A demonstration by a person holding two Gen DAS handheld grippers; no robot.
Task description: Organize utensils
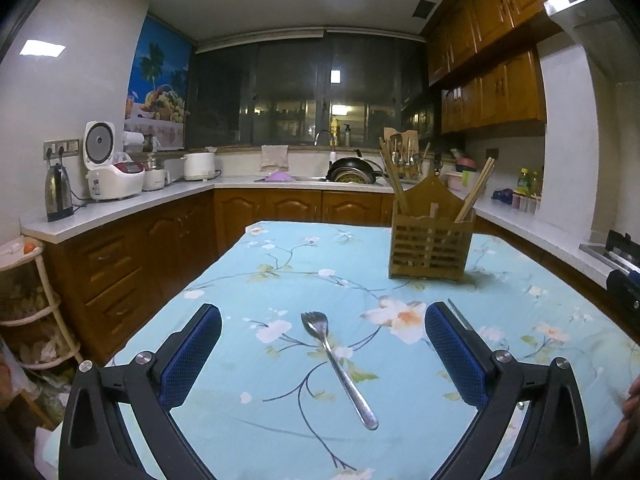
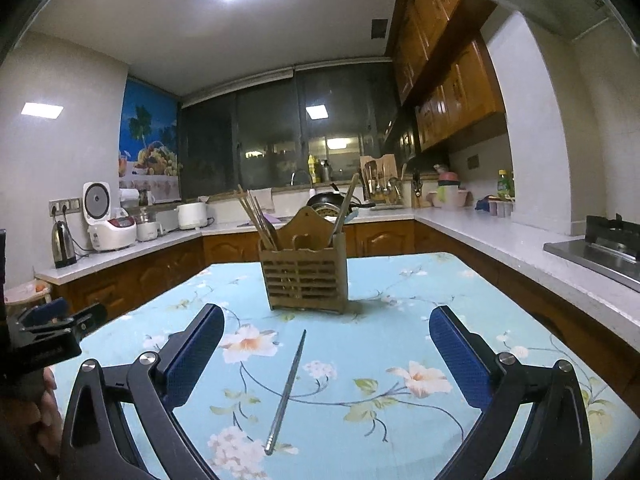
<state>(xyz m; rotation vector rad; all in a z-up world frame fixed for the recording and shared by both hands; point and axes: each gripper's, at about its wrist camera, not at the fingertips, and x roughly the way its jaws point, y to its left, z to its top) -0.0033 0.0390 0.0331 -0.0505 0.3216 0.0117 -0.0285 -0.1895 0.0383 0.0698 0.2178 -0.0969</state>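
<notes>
A metal fork (image 1: 338,364) lies flat on the blue floral tablecloth (image 1: 256,272), tines pointing away, between the fingers of my open, empty left gripper (image 1: 322,322). A single metal chopstick (image 2: 286,390) lies on the cloth (image 2: 400,288) between the fingers of my open, empty right gripper (image 2: 326,322); its tip also shows in the left wrist view (image 1: 460,314). A slatted wooden utensil holder (image 1: 432,236) with wooden chopsticks stands upright at the far side of the table, also in the right wrist view (image 2: 306,276). The left gripper's body (image 2: 48,332) shows at the right view's left edge.
Kitchen counters (image 1: 132,204) wrap around the table, carrying a kettle (image 1: 58,192), rice cookers (image 1: 114,176), a sink with pans (image 1: 352,172) and bottles. A gas stove (image 2: 604,248) sits on the right counter. A tiered rack (image 1: 28,304) stands at the left.
</notes>
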